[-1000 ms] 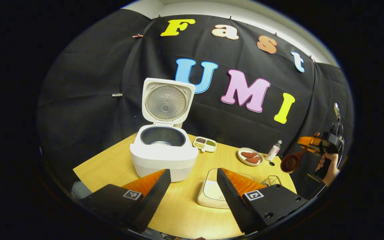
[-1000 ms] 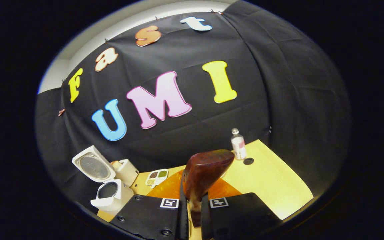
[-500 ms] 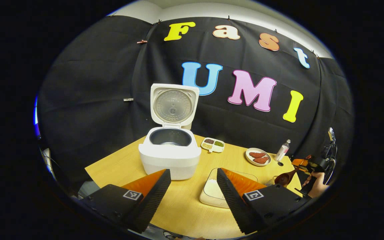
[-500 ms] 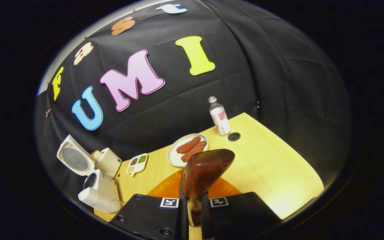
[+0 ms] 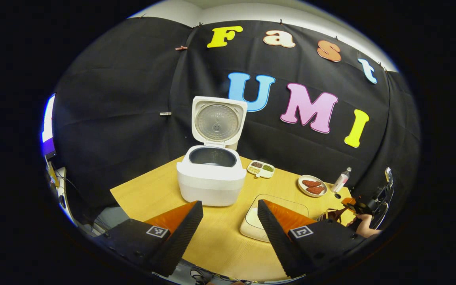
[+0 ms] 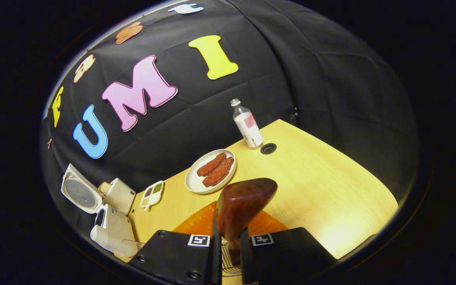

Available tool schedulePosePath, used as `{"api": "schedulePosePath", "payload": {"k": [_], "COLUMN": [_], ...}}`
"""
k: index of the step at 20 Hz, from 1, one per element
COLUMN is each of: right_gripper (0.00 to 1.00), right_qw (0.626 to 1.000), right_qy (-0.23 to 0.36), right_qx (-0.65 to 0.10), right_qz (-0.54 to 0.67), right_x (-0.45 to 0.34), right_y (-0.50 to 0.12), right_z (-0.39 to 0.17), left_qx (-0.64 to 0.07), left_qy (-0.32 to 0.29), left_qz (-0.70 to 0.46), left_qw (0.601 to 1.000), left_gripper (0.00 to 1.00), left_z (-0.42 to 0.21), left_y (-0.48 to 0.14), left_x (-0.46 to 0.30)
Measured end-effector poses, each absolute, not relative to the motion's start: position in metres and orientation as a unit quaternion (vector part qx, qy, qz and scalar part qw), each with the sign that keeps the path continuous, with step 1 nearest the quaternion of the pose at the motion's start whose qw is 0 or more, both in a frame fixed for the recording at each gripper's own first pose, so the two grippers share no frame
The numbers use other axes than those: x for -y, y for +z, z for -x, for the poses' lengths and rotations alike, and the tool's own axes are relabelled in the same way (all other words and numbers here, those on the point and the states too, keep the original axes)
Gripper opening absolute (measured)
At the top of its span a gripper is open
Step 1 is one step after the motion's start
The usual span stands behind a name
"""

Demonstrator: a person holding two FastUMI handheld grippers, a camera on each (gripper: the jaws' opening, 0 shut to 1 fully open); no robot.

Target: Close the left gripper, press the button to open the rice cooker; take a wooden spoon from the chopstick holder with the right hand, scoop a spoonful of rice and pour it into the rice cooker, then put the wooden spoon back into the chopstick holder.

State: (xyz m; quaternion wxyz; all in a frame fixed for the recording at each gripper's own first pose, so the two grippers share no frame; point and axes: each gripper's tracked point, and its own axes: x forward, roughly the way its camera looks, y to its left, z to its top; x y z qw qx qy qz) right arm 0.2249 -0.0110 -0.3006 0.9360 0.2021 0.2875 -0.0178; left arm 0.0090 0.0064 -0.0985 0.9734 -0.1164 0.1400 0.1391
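The white rice cooker (image 5: 211, 182) stands open on the wooden table (image 5: 152, 194), its lid (image 5: 218, 122) upright and the inner pot dark. My left gripper (image 5: 228, 233) hovers open over the table's near edge, holding nothing. A white dish of rice (image 5: 250, 223) lies just behind its right finger. At the far right, my right gripper (image 5: 355, 206) holds the wooden spoon (image 5: 334, 215) low over the wire chopstick holder (image 5: 323, 216). In the right gripper view, my right gripper (image 6: 228, 247) is shut on the spoon's handle, the brown bowl (image 6: 244, 200) pointing up. The holder's wires (image 6: 228, 264) show just beneath.
A plate of sausages (image 6: 190, 183), a small bottle (image 6: 247, 124) beside a table hole (image 6: 268, 148), and a sectioned dish of beans (image 6: 151, 194) sit along the back. A white box (image 6: 119, 194) stands behind the cooker (image 6: 111, 233). A hand (image 5: 364, 229) holds the right gripper.
The right gripper has come down with the spoon, from head height to just over the wire holder. The left gripper has drawn back slightly and stays open.
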Motion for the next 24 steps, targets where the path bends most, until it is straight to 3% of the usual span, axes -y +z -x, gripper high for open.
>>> {"api": "schedulePosePath", "payload": {"k": [1, 2, 6, 16, 24], "right_gripper": [0.24, 0.21, 0.97, 0.98, 0.98], "right_qw": [0.937, 0.939, 0.944, 0.976, 0.991], "right_qy": [-0.013, -0.013, -0.024, -0.05, -0.052], "right_qx": [-0.284, -0.282, -0.275, -0.202, -0.121], "right_qz": [-0.201, -0.198, -0.181, -0.06, 0.024], "right_x": [0.01, 0.01, 0.019, 0.07, 0.075], "right_y": [-0.294, -0.297, -0.28, -0.195, -0.1], "right_z": [-0.22, -0.223, -0.209, -0.14, -0.088], "left_qx": [-0.138, -0.138, -0.126, -0.055, 0.013], "left_qy": [0.139, 0.138, 0.129, 0.142, 0.146], "left_qz": [0.116, 0.117, 0.116, 0.085, 0.06], "left_qw": [0.974, 0.974, 0.977, 0.985, 0.987], "left_gripper": [0.96, 0.95, 0.96, 0.95, 0.95], "left_z": [-0.01, -0.012, -0.025, -0.095, -0.179], "left_y": [-0.098, -0.097, -0.085, -0.013, 0.095], "left_x": [-0.009, -0.012, -0.025, -0.107, -0.18]}}
